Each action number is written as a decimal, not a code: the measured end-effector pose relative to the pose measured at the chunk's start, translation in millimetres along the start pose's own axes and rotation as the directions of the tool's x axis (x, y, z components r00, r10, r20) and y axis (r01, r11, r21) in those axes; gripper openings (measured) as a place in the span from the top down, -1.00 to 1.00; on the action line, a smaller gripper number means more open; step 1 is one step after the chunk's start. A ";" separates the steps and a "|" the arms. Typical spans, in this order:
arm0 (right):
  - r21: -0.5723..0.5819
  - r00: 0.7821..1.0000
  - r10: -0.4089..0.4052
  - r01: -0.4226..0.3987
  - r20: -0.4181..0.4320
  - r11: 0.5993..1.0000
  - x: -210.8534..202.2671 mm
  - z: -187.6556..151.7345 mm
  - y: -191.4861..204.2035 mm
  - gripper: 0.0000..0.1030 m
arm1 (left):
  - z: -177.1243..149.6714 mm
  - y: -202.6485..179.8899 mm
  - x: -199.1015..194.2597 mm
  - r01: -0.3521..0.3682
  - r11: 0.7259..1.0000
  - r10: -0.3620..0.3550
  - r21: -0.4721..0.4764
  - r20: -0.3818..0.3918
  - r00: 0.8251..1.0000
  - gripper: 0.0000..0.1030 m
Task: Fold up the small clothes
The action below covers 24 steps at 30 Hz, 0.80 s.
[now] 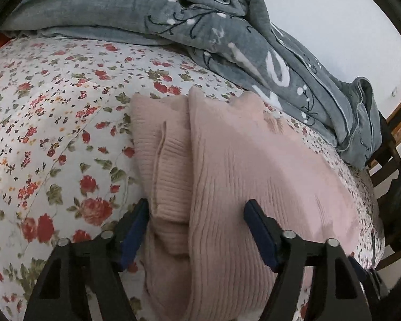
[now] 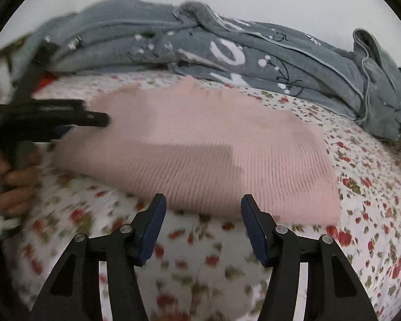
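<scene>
Pink ribbed knit – a small sweater (image 1: 227,165) – lies on the floral bedsheet (image 1: 53,123) in the left wrist view, 1 sleeve panel already lapped over the body. The left gripper (image 1: 196,211) stands wide, its 2 fingers straddling that lapped fold, nothing pinched. In the right wrist view, blurred, the right gripper (image 2: 203,208) hangs wide and empty just short of the sweater's near hem. A grey blanket (image 2: 227,48) is heaped behind. Likely mid-fold: next, pinch the hem and carry it over.
</scene>
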State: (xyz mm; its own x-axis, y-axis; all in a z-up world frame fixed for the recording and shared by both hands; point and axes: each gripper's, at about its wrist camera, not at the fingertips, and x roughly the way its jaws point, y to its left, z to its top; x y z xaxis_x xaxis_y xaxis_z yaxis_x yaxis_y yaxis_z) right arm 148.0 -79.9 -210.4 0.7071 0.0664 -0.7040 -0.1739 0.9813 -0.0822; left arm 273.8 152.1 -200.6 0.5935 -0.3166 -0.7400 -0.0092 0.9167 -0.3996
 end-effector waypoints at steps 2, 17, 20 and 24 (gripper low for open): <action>0.020 0.999 0.001 -0.002 0.032 1.000 -16.8 -5.7 -16.3 -0.12 | 3.6 -0.6 -0.9 -0.008 1.000 0.008 -0.006 -0.008 1.000 0.29; 0.312 0.983 -0.148 0.107 0.109 0.944 -97.1 -26.0 -172.5 -0.14 | 37.0 -142.4 -63.6 -0.062 0.989 0.051 0.135 0.078 0.996 0.64; 0.336 0.977 -0.177 0.128 0.119 0.933 -111.7 -32.1 -197.5 -0.14 | 33.3 -185.7 -56.6 -0.068 0.982 0.056 0.178 0.071 0.996 0.64; 0.374 0.971 -0.204 0.146 0.121 0.916 -125.5 -44.9 -225.7 -0.14 | 18.9 -239.3 -32.5 -0.061 0.971 0.053 0.233 0.041 0.998 0.64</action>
State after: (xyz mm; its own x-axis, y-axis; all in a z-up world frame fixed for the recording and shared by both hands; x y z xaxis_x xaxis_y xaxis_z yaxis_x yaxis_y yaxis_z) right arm 67.8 -317.9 -135.1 0.8053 -0.1138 -0.5819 0.2001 0.9760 0.0862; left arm 272.0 -52.4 -70.7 0.6244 -0.2570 -0.7376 0.1418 0.9659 -0.2166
